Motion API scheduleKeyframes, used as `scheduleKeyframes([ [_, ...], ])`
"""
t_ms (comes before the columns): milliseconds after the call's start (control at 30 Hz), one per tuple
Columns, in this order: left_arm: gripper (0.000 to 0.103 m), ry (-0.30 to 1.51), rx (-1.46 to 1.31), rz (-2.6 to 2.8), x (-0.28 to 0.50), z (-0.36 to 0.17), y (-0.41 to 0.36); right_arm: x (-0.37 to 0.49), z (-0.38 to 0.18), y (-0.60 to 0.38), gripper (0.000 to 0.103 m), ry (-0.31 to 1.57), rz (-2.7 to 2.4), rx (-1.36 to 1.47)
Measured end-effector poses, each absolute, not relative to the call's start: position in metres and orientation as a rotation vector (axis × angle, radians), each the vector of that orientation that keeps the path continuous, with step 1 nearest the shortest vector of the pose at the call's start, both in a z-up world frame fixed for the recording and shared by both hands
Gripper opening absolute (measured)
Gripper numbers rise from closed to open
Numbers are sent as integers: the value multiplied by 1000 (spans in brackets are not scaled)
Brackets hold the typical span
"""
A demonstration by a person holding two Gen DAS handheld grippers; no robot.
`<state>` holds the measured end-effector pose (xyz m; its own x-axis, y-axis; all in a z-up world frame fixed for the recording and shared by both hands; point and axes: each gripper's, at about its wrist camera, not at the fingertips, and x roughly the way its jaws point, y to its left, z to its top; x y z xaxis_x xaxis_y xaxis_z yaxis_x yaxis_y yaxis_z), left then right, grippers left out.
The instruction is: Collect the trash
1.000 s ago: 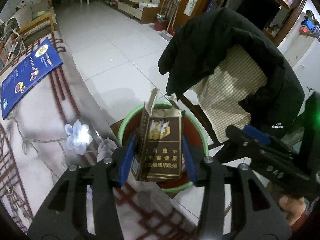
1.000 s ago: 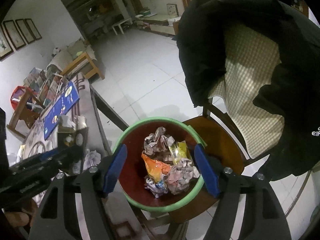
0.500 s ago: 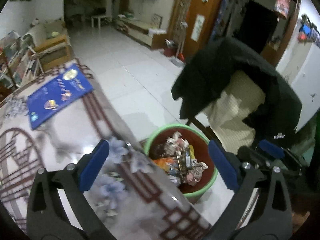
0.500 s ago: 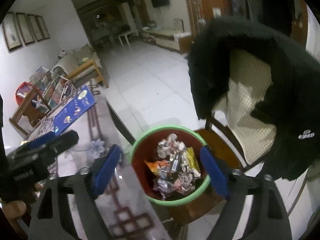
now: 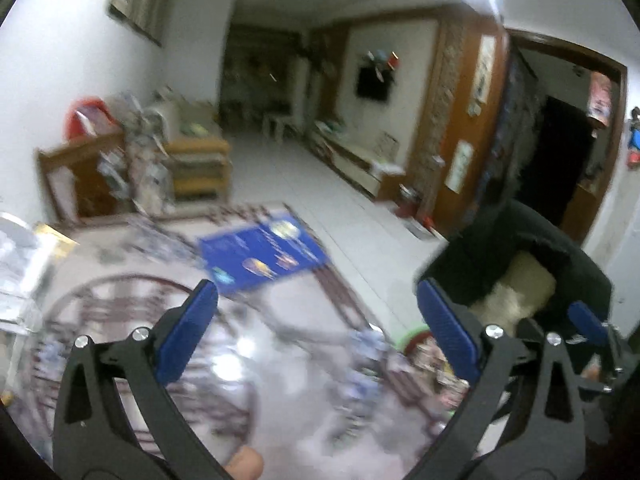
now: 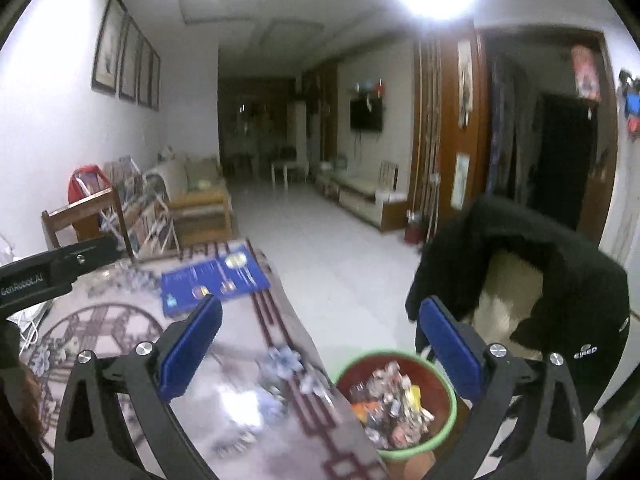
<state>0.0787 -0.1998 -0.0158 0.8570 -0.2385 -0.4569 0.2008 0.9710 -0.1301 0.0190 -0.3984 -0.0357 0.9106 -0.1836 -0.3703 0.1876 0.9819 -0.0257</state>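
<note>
White floor tiles [image 6: 320, 240] run back through a long living room ahead of me. Below my jaws lies the patterned tabletop [image 6: 248, 432], a blue booklet [image 6: 216, 280] at its far end. My left gripper [image 5: 316, 324] has its jaws spread wide and empty; my right gripper's [image 6: 320, 340] jaws are opening, nothing between them. Crumpled trash [image 6: 394, 404] fills the green-rimmed bin [image 6: 450, 420] beside the tabletop's edge, near a jacket-draped chair [image 6: 560, 300].
</note>
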Motion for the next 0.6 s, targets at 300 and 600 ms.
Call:
scheduleKeyframes([
  [300, 98, 403, -74, -65, 52, 10, -126, 12, -36, -332, 96, 356, -106, 0],
  [600, 98, 452, -105, -94, 37, 21, -92, 7, -23, -287, 96, 418, -32, 50],
])
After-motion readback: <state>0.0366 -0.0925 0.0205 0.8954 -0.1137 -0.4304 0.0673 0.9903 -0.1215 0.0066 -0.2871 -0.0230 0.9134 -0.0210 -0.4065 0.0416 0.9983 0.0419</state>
